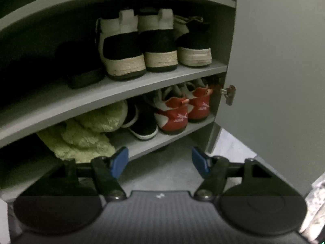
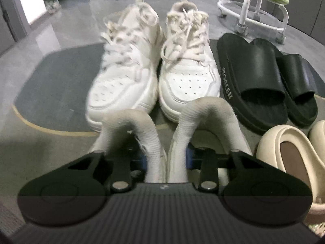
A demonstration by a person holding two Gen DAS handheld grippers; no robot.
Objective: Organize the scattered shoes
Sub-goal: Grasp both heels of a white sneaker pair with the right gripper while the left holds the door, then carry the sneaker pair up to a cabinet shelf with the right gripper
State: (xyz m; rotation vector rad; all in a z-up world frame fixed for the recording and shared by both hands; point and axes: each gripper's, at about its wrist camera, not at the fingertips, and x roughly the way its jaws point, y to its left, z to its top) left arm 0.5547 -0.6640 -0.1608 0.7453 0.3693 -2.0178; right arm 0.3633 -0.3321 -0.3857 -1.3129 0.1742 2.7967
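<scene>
In the left wrist view my left gripper (image 1: 160, 158) is open and empty, in front of a grey shoe cabinet (image 1: 126, 85). Its middle shelf holds black-and-cream high-tops (image 1: 140, 46). The lower shelf holds red-and-white sneakers (image 1: 178, 109), a black shoe (image 1: 142, 122) and fluffy green slippers (image 1: 87, 134). In the right wrist view my right gripper (image 2: 166, 158) is shut on the inner walls of a pair of white shoes (image 2: 178, 128), held side by side. Beyond them a pair of white lace-up sneakers (image 2: 154, 65) stands on a grey mat (image 2: 56, 81).
Black slides (image 2: 264, 81) lie right of the white sneakers and cream slides (image 2: 294, 154) at the near right. A white stool with a green seat (image 2: 254, 2) stands behind. The cabinet's open door (image 1: 274, 61) is at the right in the left wrist view.
</scene>
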